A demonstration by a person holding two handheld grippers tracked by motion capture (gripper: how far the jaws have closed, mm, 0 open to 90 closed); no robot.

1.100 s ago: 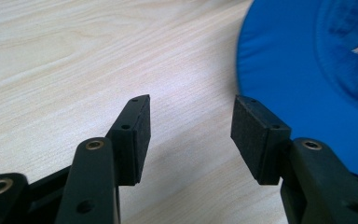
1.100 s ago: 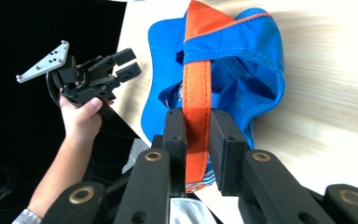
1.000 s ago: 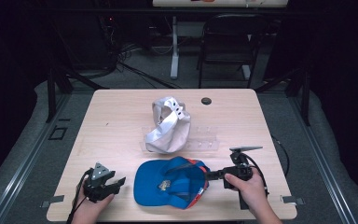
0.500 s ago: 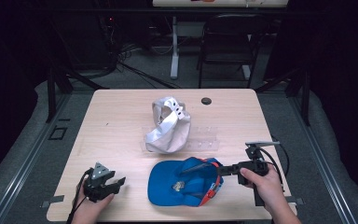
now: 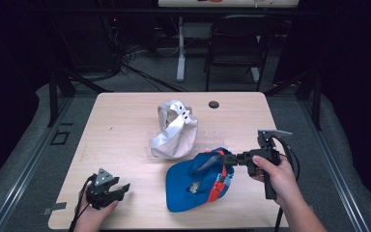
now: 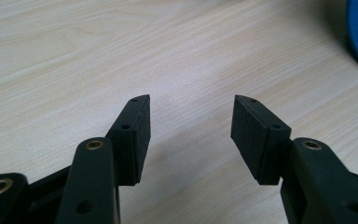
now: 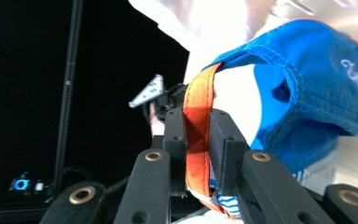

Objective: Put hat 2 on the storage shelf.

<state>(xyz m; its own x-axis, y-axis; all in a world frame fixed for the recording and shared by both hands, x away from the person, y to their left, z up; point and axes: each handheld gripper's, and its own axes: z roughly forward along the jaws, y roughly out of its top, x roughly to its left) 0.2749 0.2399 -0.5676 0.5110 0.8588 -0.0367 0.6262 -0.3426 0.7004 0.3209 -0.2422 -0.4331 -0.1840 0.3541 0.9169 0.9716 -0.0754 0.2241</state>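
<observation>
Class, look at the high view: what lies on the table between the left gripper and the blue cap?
Nothing: between the left gripper and the blue cap the high view shows bare wooden table. The left gripper view shows the same bare wood.

The blue cap was a soft baseball cap with an orange strap at its back and some white stitching on the crown. It lay at the front right part of the counter, turned over so that its open inside faced up, with a small label visible there. Its brim rested on the counter toward the person, while the strap side was raised off the surface. It lay just beside the grey cap.
</observation>
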